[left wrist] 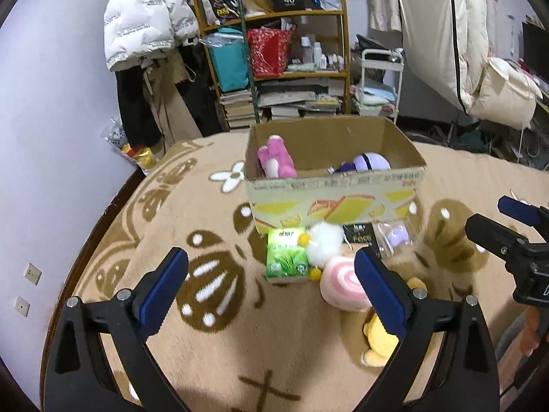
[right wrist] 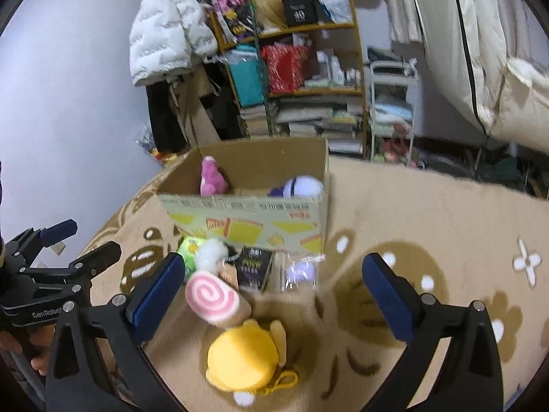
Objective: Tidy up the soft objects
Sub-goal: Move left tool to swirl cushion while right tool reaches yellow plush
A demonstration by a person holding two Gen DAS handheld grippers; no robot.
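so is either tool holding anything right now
Nothing is held. The left tool and the right tool are both open and empty above the blanket, with the toys lying loose.

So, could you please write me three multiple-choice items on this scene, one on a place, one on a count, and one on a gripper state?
1. Where does the pink plush lie?
A. on the blanket beside the tissue pack
B. inside the cardboard box, at its left end
C. on the shelf behind

2. How many plush toys show inside the box?
A. two
B. none
C. four

3. How does the right gripper stand?
A. shut on the yellow plush
B. shut on nothing
C. open, holding nothing

Answers:
1. B: it rests against the box's left inner wall.
2. A: the pink one and the purple plush are the only ones visible.
3. C: its fingers stand wide apart above the yellow plush and the pink swirl roll.
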